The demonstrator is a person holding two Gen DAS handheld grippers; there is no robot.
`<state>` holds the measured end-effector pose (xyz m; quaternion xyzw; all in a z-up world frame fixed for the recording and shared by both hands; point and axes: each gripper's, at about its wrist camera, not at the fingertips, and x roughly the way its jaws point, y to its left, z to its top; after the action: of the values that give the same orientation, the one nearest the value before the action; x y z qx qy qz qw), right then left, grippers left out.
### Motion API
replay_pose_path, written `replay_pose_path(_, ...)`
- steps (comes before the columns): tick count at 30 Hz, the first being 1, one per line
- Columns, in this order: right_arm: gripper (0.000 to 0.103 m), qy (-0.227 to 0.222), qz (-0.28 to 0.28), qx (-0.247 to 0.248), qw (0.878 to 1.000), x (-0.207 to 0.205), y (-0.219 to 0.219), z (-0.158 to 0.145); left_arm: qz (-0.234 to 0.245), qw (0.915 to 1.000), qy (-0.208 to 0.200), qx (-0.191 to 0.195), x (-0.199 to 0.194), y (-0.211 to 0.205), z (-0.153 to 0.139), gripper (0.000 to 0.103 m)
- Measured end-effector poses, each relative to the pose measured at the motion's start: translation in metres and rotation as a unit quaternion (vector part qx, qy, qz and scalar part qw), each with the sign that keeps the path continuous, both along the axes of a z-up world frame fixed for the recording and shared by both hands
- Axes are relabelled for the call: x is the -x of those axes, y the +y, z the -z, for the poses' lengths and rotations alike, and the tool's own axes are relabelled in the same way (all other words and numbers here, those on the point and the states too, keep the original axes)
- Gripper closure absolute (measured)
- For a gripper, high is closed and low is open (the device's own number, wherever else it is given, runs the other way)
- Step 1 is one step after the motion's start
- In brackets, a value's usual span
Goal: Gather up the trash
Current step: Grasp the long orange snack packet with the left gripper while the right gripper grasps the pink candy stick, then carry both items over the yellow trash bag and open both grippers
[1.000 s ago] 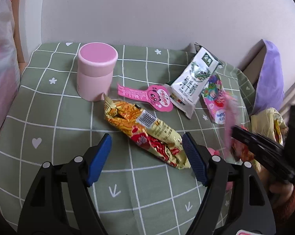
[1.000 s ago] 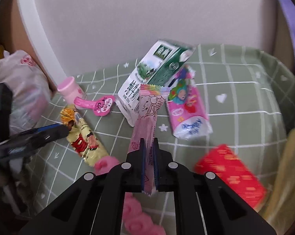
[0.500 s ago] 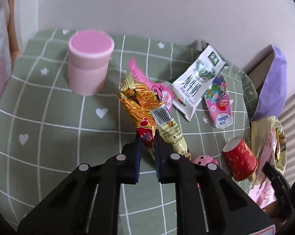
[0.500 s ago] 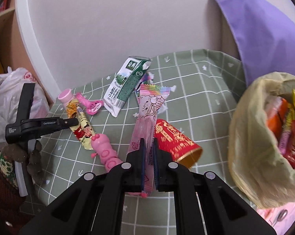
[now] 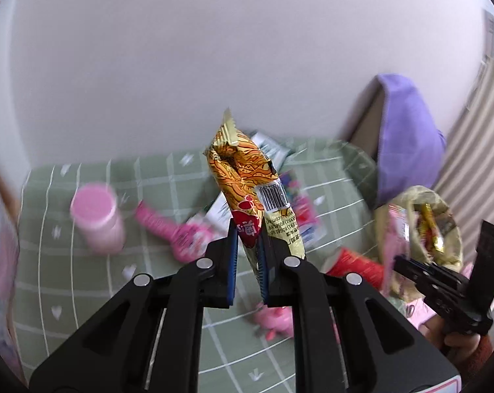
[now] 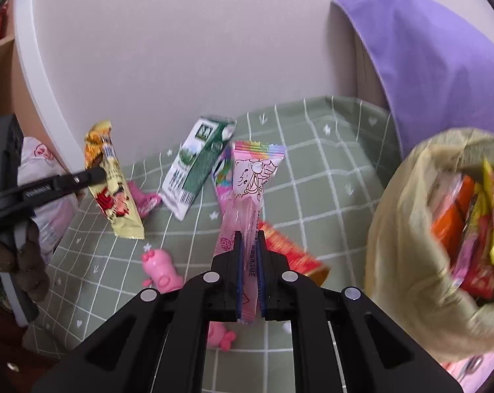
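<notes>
My left gripper (image 5: 248,232) is shut on a yellow-orange snack wrapper (image 5: 247,177) and holds it upright above the green checked tablecloth (image 5: 83,262); the wrapper also shows in the right wrist view (image 6: 111,183). My right gripper (image 6: 249,245) is shut on a pink candy wrapper (image 6: 250,180), held up left of the open yellowish trash bag (image 6: 410,229). The bag holds several wrappers and also shows in the left wrist view (image 5: 420,226). A green-white milk pouch (image 6: 198,163) and a pink printed pouch (image 6: 222,177) lie on the cloth.
A pink cylindrical cup (image 5: 98,217), a pink paddle-shaped tag (image 5: 178,232), a red paper cup on its side (image 6: 293,255) and pink pig toys (image 6: 160,268) sit on the cloth. A purple cloth (image 6: 427,59) covers a box at the back right. The wall is close behind.
My left gripper closed on the yellow-orange wrapper and lifted it off the cloth. My right gripper carried the pink wrapper rightward, toward the trash bag.
</notes>
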<state>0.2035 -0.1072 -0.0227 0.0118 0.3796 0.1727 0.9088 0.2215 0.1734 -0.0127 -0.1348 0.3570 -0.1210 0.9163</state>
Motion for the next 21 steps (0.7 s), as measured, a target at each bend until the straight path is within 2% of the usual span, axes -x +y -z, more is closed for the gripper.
replay_pose_path(2, 0.094, -0.015, 0.002, 0.004, 1.000, -0.001, -0.006, -0.008, 0.016, 0.9996, -0.020, -0.015, -0.002, -0.012, -0.015, 0.093)
replay_pose_path(9, 0.094, -0.068, 0.050, -0.007, 0.996, 0.016, -0.049, -0.041, 0.091, 0.9947, -0.047, -0.004, -0.016, -0.060, -0.046, 0.093)
replay_pose_path(12, 0.094, -0.094, 0.082, 0.000, 0.992, 0.031, -0.075, -0.060, 0.152, 0.9867, -0.058, 0.006, -0.024, -0.097, -0.061, 0.093)
replay_pose_path(15, 0.094, -0.115, 0.132, 0.014, 0.984, 0.049, -0.106, -0.077, 0.220, 0.9725, -0.074, 0.015, -0.025, -0.142, -0.076, 0.093)
replay_pose_path(21, 0.094, -0.115, 0.211, 0.037, 0.970, 0.071, -0.159, -0.089, 0.287, 0.9551, -0.075, 0.004, -0.022, -0.198, -0.085, 0.093)
